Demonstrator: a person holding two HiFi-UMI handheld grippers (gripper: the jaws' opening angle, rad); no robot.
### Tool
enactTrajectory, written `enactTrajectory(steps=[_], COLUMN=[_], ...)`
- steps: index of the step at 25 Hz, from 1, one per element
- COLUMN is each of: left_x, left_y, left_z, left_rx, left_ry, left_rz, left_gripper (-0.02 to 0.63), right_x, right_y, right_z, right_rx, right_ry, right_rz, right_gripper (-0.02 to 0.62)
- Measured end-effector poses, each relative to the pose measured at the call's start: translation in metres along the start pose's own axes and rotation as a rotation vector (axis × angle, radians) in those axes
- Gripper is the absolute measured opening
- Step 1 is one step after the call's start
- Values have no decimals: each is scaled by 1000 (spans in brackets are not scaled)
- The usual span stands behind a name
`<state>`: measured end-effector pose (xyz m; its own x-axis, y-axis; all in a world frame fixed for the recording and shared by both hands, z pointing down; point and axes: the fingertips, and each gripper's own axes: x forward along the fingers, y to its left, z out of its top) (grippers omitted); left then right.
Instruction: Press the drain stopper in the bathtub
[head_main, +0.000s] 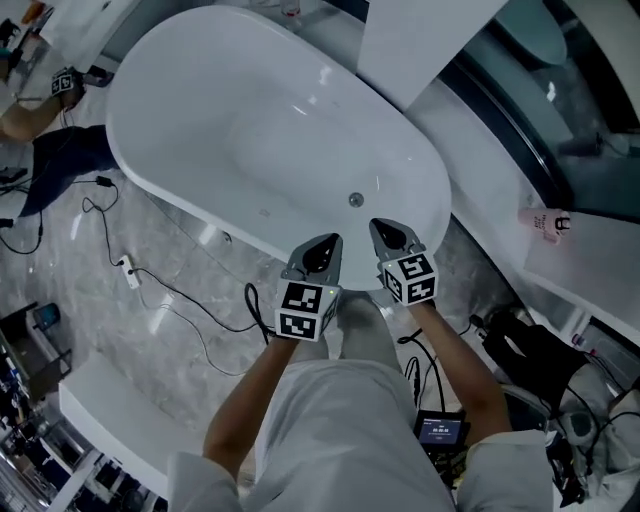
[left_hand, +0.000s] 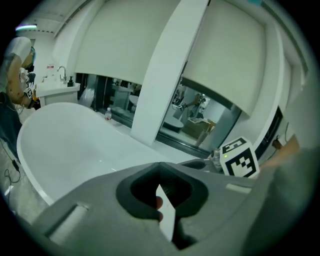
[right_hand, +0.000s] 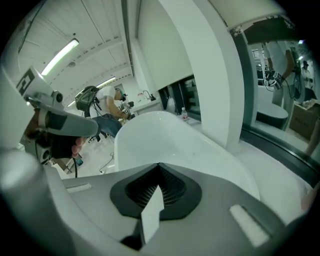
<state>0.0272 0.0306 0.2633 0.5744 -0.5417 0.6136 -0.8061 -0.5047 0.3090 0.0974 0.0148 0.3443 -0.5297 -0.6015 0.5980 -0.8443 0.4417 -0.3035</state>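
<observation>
The left gripper (head_main: 321, 248) is held clenched and empty over the near rim of the bathtub (head_main: 190, 110). The drain stopper (head_main: 355, 199) is seen on the tub floor, just beyond. The right gripper (head_main: 393, 235) is likewise closed on nothing.

light: bright, even, cool white; ceiling strip light (right_hand: 60, 56) high above the bathtub (head_main: 200, 90)
glare: soft sheen on the bathtub's inner wall
shadows: faint, soft, on the floor beside the bathtub
distortion: both gripper views fisheye, black corners, bent lines
focus: close foreground blurred; head view sharp
</observation>
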Motion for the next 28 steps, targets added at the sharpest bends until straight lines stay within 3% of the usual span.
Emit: enactTrajectory(steps=[8, 19, 23, 28], left_x=[-64, -144, -161, -183], left_y=[-44, -87, -111, -133], left_z=[40, 85, 101, 118], left_rx=[-22, 38, 44, 111], left_ry=[-70, -160, -193, -237], left_rz=[16, -86, -158, -201], left_gripper=[0, 0, 0, 0], right_x=[-79, -186, -230, -270], right_y=[46, 99, 116, 141], right_z=[78, 181, 202, 205], right_rx=[9, -43, -21, -21], right_ry=[-121, -343, -432, -536], right_rz=[44, 46, 42, -47], right_gripper=[3, 3, 3, 2])
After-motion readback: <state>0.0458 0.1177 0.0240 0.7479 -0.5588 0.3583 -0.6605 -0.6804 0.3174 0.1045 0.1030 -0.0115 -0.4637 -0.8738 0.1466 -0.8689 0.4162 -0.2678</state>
